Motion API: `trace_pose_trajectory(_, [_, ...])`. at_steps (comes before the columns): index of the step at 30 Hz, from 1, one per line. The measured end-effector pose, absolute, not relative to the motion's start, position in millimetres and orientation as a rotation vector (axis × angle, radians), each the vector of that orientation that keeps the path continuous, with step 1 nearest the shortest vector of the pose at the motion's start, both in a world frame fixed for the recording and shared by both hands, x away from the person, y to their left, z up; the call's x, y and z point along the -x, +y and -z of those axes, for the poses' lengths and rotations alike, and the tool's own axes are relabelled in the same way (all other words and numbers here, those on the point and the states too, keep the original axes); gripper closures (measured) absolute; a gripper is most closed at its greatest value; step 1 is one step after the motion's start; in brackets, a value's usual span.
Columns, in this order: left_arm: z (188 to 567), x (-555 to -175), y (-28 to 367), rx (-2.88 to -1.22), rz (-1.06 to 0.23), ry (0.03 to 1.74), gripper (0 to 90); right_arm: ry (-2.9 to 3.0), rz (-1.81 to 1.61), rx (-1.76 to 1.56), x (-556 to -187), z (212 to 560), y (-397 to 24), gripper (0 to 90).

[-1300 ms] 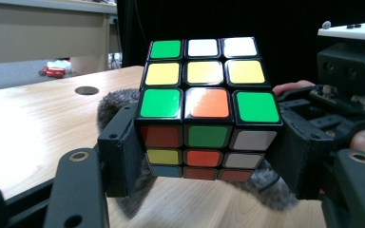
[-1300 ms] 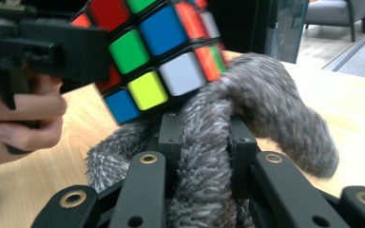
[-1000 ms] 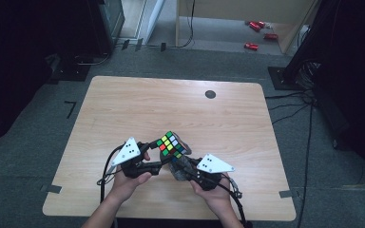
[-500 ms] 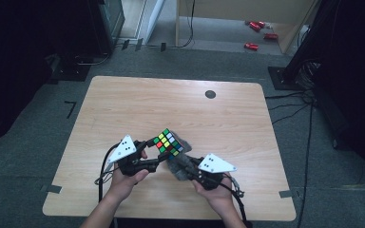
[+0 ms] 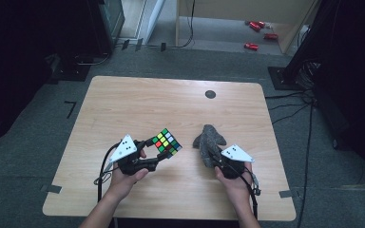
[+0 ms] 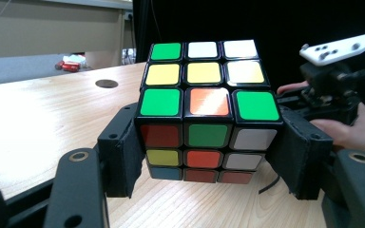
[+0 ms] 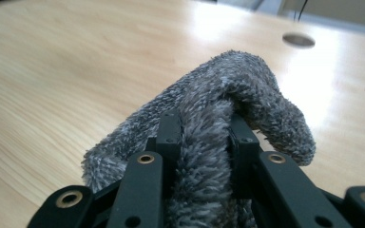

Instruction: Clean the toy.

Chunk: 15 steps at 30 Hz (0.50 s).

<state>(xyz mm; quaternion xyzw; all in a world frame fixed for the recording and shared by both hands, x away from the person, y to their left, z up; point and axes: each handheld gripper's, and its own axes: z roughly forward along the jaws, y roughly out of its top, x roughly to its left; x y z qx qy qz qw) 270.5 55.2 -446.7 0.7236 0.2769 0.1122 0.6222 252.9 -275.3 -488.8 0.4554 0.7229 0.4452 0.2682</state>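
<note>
Bare table (image 5: pixel 171 102) beyond and between cube (image 5: pixel 166 142) and grey cloth (image 5: pixel 209 141); a dark round grommet (image 5: pixel 210 94) far side.

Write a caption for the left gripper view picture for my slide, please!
The left gripper squeezes a colorful puzzle cube just above the wooden table.

A lab or workroom: a bare wooden table (image 5: pixel 180 109) with a round cable hole (image 5: pixel 210 94) stands on grey carpet (image 5: pixel 57 118), well beyond the gripper fingers. Loose cables (image 5: pixel 304 95) trail past black stands, red toy cars (image 5: pixel 259 28) behind.
</note>
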Motion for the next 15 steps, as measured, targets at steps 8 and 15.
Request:
trace_pose_trajectory(8, [446,-272,57,-1.658,-0.259,0.648,35.3,2.002,-1.13,-1.291,-259,504,-275,52.9])
trace_pose_trajectory(15, [447,-273,57,-1.661,-0.258,0.665,35.3,1.964,-1.117,-1.259,-253,497,-272,21.4])
